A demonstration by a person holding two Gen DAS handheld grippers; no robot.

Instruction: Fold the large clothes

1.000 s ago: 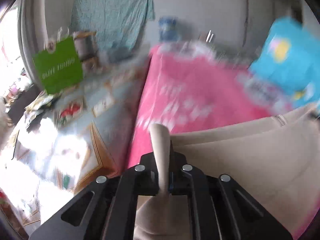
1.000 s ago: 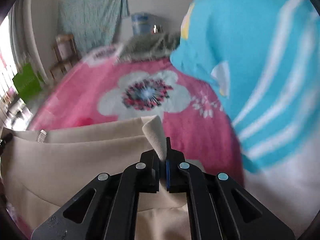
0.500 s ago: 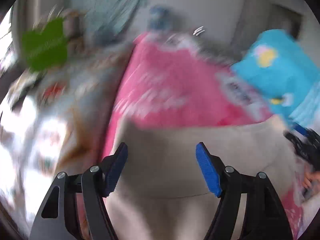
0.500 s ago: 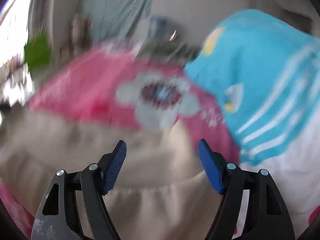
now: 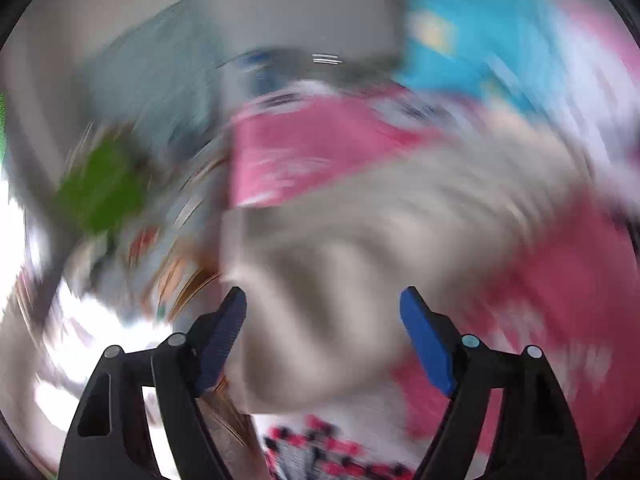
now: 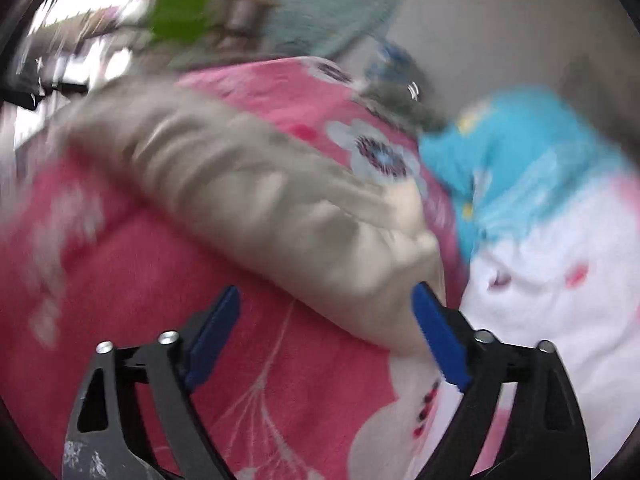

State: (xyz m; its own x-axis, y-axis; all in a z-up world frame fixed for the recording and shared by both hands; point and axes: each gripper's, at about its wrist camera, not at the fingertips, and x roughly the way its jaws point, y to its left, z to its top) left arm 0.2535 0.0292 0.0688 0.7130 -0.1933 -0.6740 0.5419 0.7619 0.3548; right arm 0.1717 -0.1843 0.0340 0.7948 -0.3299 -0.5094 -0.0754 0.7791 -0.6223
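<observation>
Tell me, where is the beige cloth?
The beige cloth lies on the pink blanket, left of the blue garment in the right wrist view.

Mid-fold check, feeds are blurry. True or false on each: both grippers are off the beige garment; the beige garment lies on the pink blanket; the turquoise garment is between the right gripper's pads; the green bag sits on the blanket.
1. Neither the left gripper nor the right gripper clamps the beige garment. True; jaws are opening.
2. The beige garment lies on the pink blanket. True.
3. The turquoise garment is between the right pads. False; it lies beyond them.
4. The green bag sits on the blanket. False; it is off to the side.
</observation>
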